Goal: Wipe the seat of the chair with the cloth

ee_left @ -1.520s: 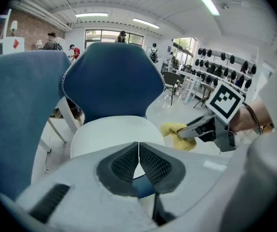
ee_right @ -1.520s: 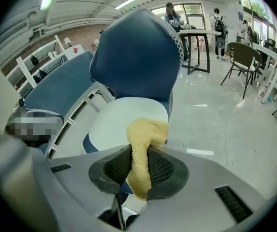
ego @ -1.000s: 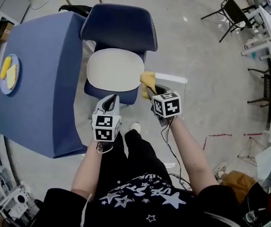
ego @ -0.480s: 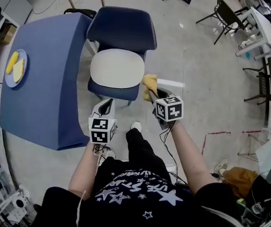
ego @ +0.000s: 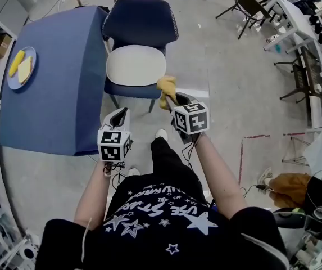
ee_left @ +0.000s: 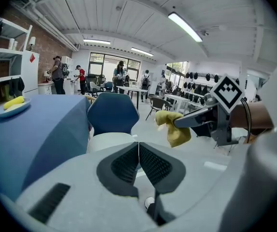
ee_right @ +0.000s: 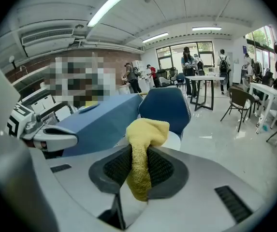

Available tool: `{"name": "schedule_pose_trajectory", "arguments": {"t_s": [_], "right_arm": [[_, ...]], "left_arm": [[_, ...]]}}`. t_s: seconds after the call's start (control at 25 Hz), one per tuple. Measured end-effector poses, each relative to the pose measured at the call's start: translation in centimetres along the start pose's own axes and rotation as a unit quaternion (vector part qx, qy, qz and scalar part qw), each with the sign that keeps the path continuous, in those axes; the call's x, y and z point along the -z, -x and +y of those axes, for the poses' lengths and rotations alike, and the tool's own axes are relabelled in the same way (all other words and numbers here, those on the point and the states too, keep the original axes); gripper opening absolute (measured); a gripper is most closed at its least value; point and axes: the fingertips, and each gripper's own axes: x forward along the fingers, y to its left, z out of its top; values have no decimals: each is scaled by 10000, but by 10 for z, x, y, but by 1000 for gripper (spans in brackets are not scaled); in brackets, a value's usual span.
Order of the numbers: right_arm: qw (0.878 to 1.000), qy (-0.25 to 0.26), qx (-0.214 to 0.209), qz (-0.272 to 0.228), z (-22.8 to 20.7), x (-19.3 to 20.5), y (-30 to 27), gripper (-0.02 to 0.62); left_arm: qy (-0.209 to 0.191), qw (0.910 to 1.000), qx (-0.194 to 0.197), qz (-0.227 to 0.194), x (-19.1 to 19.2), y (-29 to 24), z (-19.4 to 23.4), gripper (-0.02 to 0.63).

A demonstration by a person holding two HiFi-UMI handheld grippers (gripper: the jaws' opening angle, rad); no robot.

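Observation:
A blue chair [ego: 141, 24] with a white seat pad [ego: 136, 65] stands in front of me, beside a table under a blue cloth. My right gripper [ego: 171, 98] is shut on a yellow cloth [ego: 167, 86], held in the air just off the seat's near right corner. In the right gripper view the yellow cloth [ee_right: 144, 151] bulges up from between the jaws, with the blue chair [ee_right: 166, 108] behind it. My left gripper [ego: 119, 119] is shut and holds nothing, low and short of the seat's front edge. Its own view shows the jaws [ee_left: 138, 158] closed, the white seat pad [ee_left: 108, 141] ahead.
The blue-covered table [ego: 48, 77] runs along the chair's left side, with a plate [ego: 20, 67] holding yellow food at its far left. Black folding chairs [ego: 248, 4] and white tables stand far right. Several people stand far back [ee_left: 120, 76]. My legs and shoe [ego: 161, 135] are below the grippers.
Both grippers have drawn back from the chair toward my body, and the view has shifted so the chair sits farther away. The cloth stays held in the right gripper.

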Motion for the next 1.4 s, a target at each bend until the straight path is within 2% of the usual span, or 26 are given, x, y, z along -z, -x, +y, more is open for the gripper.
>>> {"name": "schedule_pose_trajectory", "arguments": {"t_s": [0.36, 0.88, 1.4], "right_arm": [[9988, -24, 313, -363, 54, 16, 52, 81], [9976, -265, 498, -396, 112, 65, 94, 81], [9951, -565, 600, -544, 155, 122, 134, 81]], "left_arm": [[-79, 9993, 231, -284, 17, 63, -8, 21], [-233, 9985, 396, -301, 49, 130, -10, 21], [-427, 9961, 746, -178, 99, 174, -44, 21]]}}
